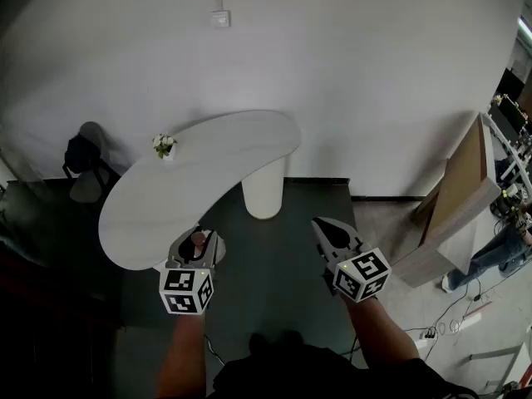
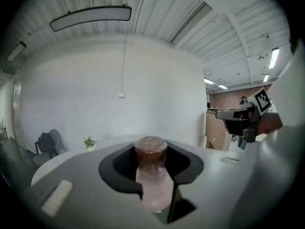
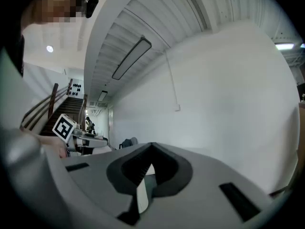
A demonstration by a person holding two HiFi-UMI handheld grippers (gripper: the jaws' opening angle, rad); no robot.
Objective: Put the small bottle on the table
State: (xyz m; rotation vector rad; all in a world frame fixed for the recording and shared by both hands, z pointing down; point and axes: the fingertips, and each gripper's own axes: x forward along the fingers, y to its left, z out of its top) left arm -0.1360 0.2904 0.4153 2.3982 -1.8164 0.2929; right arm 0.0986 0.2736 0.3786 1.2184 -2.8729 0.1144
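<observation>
Inventory as counted: one small bottle (image 2: 151, 171) is recorded. Two grippers are noted, one left gripper (image 1: 196, 239) and one right gripper (image 1: 326, 226), each fitted with one marker cube (image 1: 186, 290). One white surface (image 1: 224, 160) on one pedestal (image 1: 264, 191) is logged, with one potted plant (image 1: 164, 145). One chair (image 1: 83, 160) and one wall plate (image 1: 219, 18) are entered.

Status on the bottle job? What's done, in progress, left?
Done: the bottle is picked up, clamped in the left gripper.
In hand: it is held in the air at the near edge of the table, not set down.
Left: carry it over the tabletop, lower it, release.
The right gripper is shut and empty.
</observation>
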